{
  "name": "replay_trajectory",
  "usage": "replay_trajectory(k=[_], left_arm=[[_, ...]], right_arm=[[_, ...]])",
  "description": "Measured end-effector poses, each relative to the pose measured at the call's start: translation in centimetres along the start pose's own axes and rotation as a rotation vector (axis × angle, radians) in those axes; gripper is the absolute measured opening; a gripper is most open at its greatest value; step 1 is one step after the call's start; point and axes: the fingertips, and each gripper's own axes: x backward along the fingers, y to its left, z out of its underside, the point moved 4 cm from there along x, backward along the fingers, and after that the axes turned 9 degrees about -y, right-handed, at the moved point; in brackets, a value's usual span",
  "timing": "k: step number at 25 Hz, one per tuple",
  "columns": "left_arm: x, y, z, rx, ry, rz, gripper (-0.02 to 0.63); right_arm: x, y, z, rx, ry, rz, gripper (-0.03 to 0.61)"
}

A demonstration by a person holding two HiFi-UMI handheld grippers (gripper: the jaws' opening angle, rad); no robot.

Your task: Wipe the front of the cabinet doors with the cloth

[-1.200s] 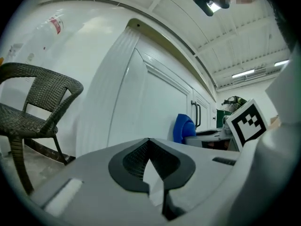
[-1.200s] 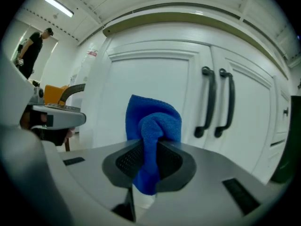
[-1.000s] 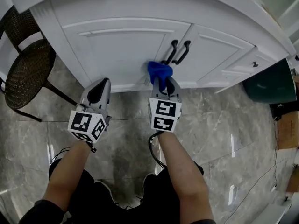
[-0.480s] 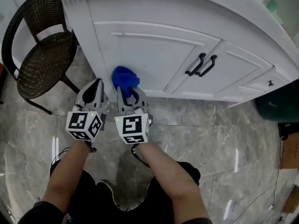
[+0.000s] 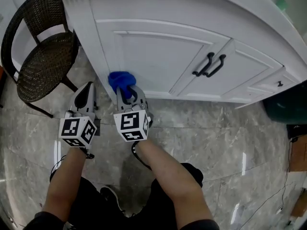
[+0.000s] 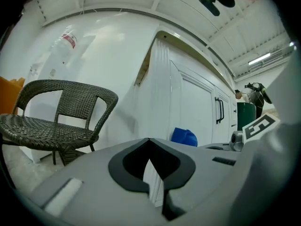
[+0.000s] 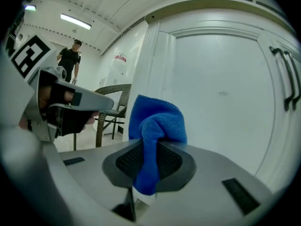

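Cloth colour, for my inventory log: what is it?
The cloth is blue, clearest in the right gripper view.

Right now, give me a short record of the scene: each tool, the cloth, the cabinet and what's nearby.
Right tool: shut on the blue cloth
Left tool: shut, nothing in it, held low beside the right one
Cloth position: at the lower left corner of the left cabinet door
Door handles: black pair, further right along the cabinet
Nearby: wicker chair, left of the cabinet
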Motion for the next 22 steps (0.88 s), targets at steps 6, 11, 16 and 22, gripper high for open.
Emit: replay_trajectory(k=[6, 11, 16, 22], left_arm=[[-1.7, -3.3, 1.0, 0.008, 0.009, 0.080, -0.002], [-2.8, -6.1, 1.3, 0.023, 0.004, 0.137, -0.002], [-3.6, -8.2, 1.7, 0.032, 0.009, 0.173, -0.001], [-3.8, -8.5, 1.8, 0.020, 0.015, 0.175, -0.001]], right_arm=[[5.1, -8.9, 1.1, -0.018, 0.070, 0.209, 0.052], [10.3, -16.1, 1.9, -0.092, 0.119, 0.409, 0.051], [13.9, -20.4, 2.3, -0.147, 0.127, 0.540, 0.051], [13.7, -19.1, 2.5, -0.118, 0.141, 0.493, 0.051]])
